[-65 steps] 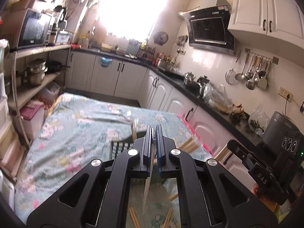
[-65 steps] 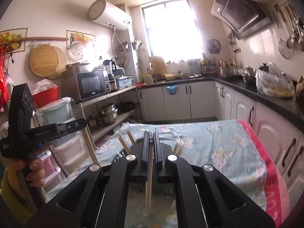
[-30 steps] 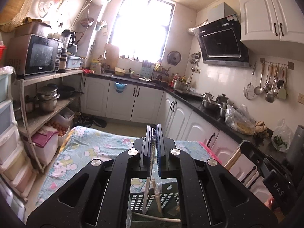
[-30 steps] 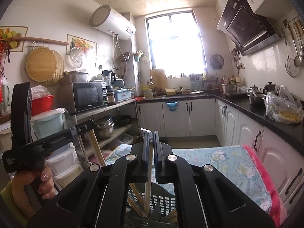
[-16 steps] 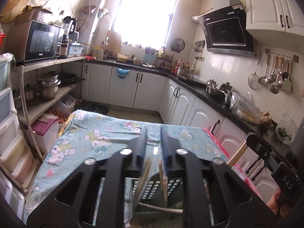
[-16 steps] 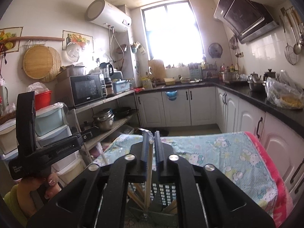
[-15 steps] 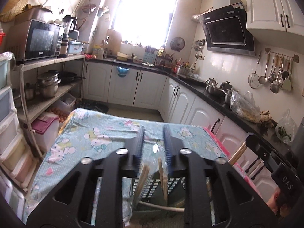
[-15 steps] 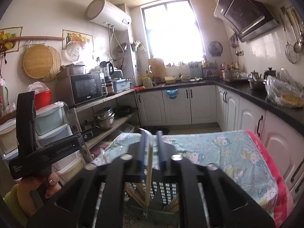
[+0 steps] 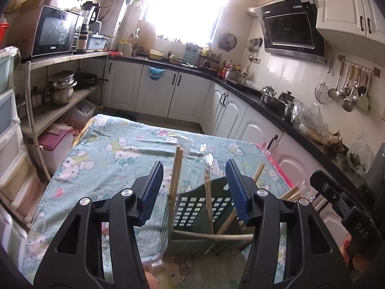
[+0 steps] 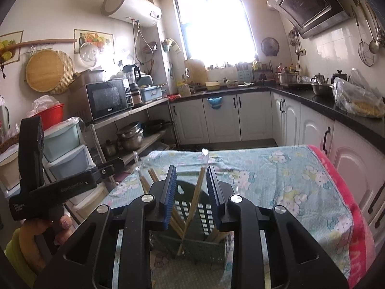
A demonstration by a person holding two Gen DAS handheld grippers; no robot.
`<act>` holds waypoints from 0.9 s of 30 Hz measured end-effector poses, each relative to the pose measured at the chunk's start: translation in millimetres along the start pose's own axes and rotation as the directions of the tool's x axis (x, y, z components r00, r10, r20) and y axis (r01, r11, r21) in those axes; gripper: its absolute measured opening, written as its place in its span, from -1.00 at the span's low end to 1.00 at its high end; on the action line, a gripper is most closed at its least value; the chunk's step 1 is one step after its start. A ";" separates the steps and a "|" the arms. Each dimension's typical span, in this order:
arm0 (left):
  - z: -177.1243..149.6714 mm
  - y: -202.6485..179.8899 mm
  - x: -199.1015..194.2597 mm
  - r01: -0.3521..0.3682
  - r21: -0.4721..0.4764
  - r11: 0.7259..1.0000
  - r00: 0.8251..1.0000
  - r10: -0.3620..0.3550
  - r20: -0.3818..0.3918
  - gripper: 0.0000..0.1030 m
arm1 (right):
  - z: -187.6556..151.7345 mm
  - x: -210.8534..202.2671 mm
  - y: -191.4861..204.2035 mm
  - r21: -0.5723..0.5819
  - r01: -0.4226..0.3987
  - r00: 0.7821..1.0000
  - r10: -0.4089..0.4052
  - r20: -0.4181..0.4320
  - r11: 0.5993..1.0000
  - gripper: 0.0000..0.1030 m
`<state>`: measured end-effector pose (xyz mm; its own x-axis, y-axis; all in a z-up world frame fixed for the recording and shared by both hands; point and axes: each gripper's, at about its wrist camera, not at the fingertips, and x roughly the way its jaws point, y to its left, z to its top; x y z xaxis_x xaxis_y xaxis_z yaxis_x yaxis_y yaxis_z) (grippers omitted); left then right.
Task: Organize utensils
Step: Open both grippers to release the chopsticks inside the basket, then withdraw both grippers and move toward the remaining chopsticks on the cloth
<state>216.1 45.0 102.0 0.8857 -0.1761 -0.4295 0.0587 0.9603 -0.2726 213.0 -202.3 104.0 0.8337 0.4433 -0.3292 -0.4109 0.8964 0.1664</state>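
A dark green perforated utensil basket (image 9: 192, 207) stands on the table's cartoon-print cloth (image 9: 108, 159), with several wrapped wooden chopsticks (image 9: 176, 168) upright or leaning in it. My left gripper (image 9: 195, 190) hangs just over the basket, its jaws opening wide; one chopstick (image 9: 208, 192) stands free between the blue pads, touching neither. In the right wrist view my right gripper (image 10: 191, 192) is over the same basket (image 10: 204, 245), jaws opening narrowly. A chopstick (image 10: 196, 197) leans in the gap, its lower end in the basket. Each gripper also appears in the other's view, as the right gripper (image 9: 336, 197) and the left gripper (image 10: 60, 187).
A metal rack (image 9: 60, 110) with pots and a microwave, plus plastic drawers (image 10: 65, 149), stands left of the table. White cabinets under a black counter (image 9: 264, 101) run along the back and right. The cloth's pink edge (image 10: 346, 192) marks the table's right side.
Both grippers sank toward the basket and their jaws parted. The chopstick each one held is let go and now stands in the basket.
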 end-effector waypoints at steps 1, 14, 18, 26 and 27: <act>-1.5 1.1 -0.5 0.000 -0.003 1.000 1.000 0.000 -0.002 -0.04 | -1.8 0.1 -0.6 0.001 0.001 1.000 -0.001 -0.006 1.000 -0.51; -17.7 5.9 -13.4 0.019 -0.021 1.000 1.000 -0.020 -0.020 0.47 | -25.2 -10.0 -4.8 0.030 0.003 0.999 -0.001 -0.052 1.000 -0.24; -25.0 6.6 -17.0 0.018 -0.020 1.000 0.999 -0.019 -0.030 0.66 | -28.8 -16.1 -3.9 0.029 -0.002 0.998 0.004 -0.056 1.000 -0.04; -36.6 5.6 -25.4 0.020 -0.016 1.000 0.999 -0.020 -0.039 0.79 | -39.6 -26.4 0.0 0.015 -0.005 0.997 0.007 -0.079 1.000 0.06; -38.6 5.7 -26.5 0.021 -0.017 1.000 0.999 -0.022 -0.042 0.79 | -41.0 -27.0 0.0 0.015 -0.005 0.997 0.007 -0.082 1.000 0.07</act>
<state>175.2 46.8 78.6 0.8644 -0.2056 -0.4589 0.0694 0.9526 -0.2962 175.4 -214.1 74.8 0.7978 0.4480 -0.4035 -0.4100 0.8938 0.1818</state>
